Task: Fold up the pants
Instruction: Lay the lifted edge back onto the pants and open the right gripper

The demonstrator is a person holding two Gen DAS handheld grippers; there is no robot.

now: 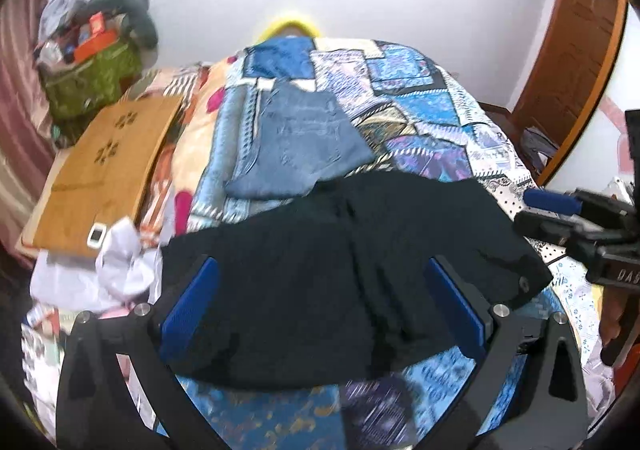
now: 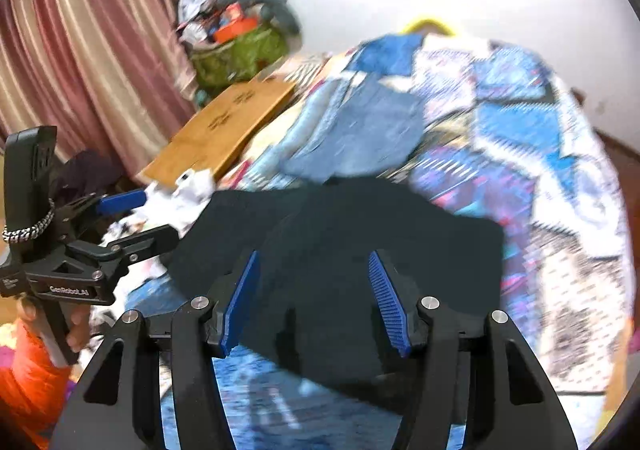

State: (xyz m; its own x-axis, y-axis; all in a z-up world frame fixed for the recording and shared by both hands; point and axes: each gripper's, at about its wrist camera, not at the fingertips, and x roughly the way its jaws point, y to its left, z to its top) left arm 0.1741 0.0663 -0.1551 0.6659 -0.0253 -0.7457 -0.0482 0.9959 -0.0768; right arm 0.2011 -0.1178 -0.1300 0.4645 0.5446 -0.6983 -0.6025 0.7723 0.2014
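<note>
Both sets of blue-padded jaws stand apart, grasping nothing — left gripper (image 1: pixel 324 310) and right gripper (image 2: pixel 316 302) above the folded black cloth pants (image 1: pixel 344 274) on the patterned blue bedspread (image 1: pixel 420 97) — so I'd pinch one edge evenly, hands level.

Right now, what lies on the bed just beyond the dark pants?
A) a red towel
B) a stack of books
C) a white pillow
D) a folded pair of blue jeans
D: a folded pair of blue jeans lies on the patterned bedspread just past the far edge of the dark pants, seen in both wrist views.
</note>
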